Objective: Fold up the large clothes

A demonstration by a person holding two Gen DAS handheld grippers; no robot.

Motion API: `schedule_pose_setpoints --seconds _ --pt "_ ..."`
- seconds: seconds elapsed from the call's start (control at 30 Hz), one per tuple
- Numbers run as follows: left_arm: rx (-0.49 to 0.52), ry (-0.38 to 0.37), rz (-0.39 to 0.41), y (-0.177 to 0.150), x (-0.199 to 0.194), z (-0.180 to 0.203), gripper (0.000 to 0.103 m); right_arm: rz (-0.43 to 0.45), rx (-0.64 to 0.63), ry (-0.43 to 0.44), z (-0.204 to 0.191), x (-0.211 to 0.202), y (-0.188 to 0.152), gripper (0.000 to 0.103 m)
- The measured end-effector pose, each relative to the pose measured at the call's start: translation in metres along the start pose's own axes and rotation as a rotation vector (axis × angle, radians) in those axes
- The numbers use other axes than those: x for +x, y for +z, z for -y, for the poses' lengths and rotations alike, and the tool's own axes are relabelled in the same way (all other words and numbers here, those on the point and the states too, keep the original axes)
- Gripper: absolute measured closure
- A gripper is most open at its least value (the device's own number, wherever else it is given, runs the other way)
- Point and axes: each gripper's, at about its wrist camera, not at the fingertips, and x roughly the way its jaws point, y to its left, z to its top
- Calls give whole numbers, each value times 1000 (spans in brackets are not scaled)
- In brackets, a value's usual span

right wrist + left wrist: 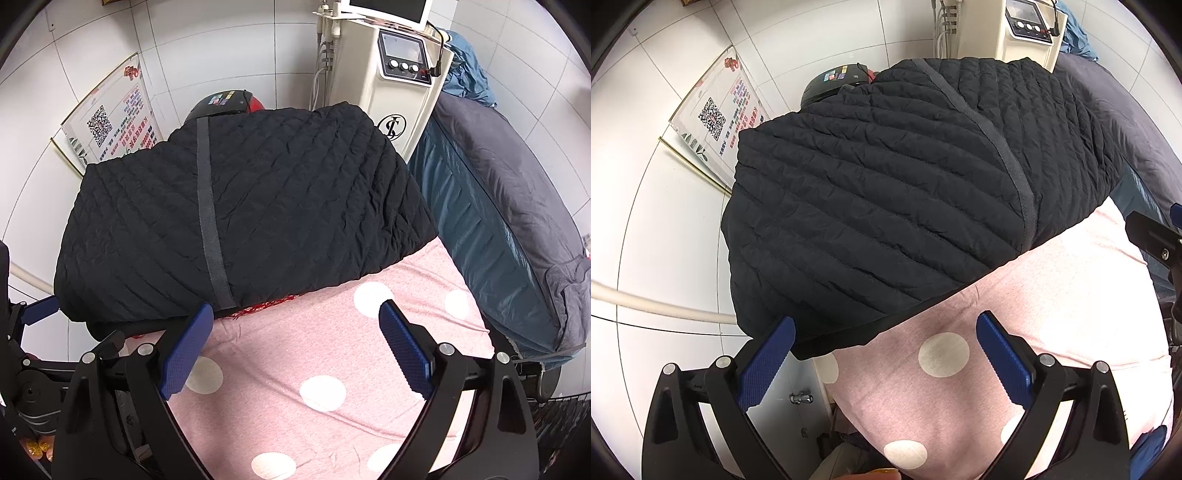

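Left wrist view is showing your left tool (885, 363) gaping wide and gripping nothing, its left pad just touching the near edge of the black quilted jacket (886, 206). That jacket is lying folded on the pink polka-dot sheet (960, 398), a grey trim strip crossing it. Your right tool (296, 347) is likewise hanging released above the sheet, just short of the jacket. Behind it, a cream machine (402, 99) is displaying an interlaced "LS"-style logo, and a wall sign (110, 125) is carrying a QR code; its small text is unreadable.
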Motion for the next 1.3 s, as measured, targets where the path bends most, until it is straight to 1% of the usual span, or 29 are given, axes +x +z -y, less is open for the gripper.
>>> schedule_pose_setpoints --seconds 0.33,0.5,0.87,1.03,1.3 --pt "-5 7 9 -3 -3 -2 6 -6 -2 -10 -1 -1 1 13" --pt "-2 12 4 -5 -3 -2 6 -5 1 0 -3 -1 3 13" --pt "-17 21 -5 -4 1 -8 6 -12 -45 -7 -18 2 5 13" --pt "6 53 47 -6 -3 -5 6 -12 -59 -12 -20 2 5 13" --pt "-27 26 14 -5 -4 -9 6 -8 -60 -9 -23 1 5 13"
